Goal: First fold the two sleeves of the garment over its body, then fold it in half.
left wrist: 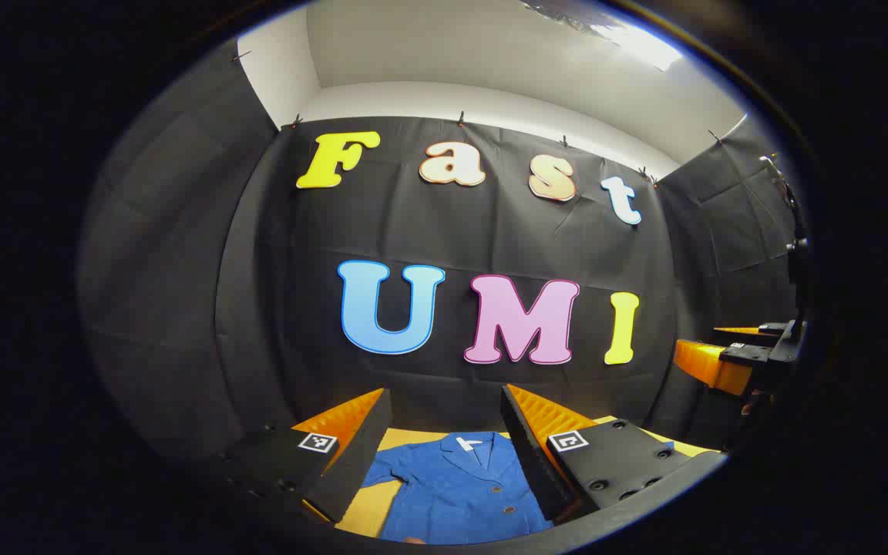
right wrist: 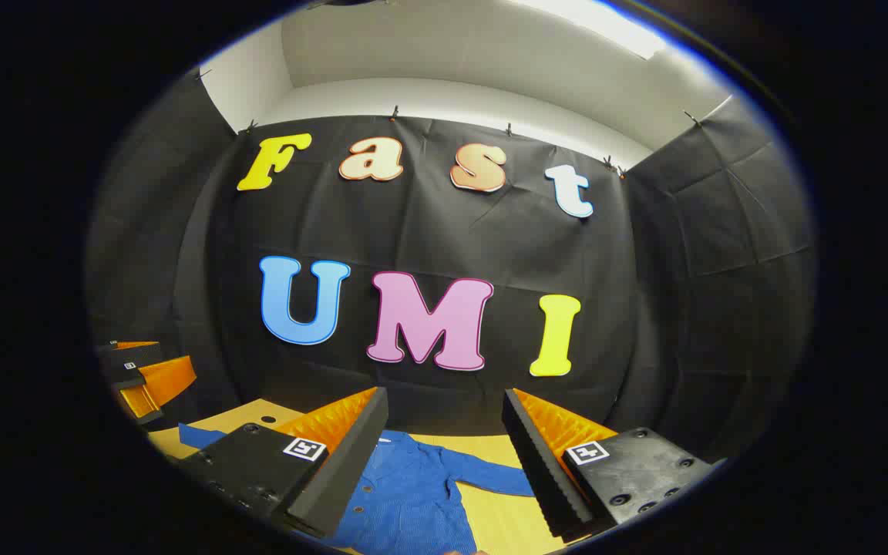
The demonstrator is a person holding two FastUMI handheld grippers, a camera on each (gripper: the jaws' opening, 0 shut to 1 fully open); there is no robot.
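Blue garment (left wrist: 455, 493) flat on worktop (right wrist: 506, 520) | soft, limp: pinch sleeve cuffs | left gripper (left wrist: 444, 439), right gripper (right wrist: 444, 447) wide open, empty

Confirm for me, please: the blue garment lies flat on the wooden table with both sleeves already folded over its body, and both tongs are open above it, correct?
Not quite: the sleeves are not folded yet. In the right gripper view a sleeve of the blue garment lies spread out to the side on the wooden table. The rest holds: the left tongs and right tongs are open above it.
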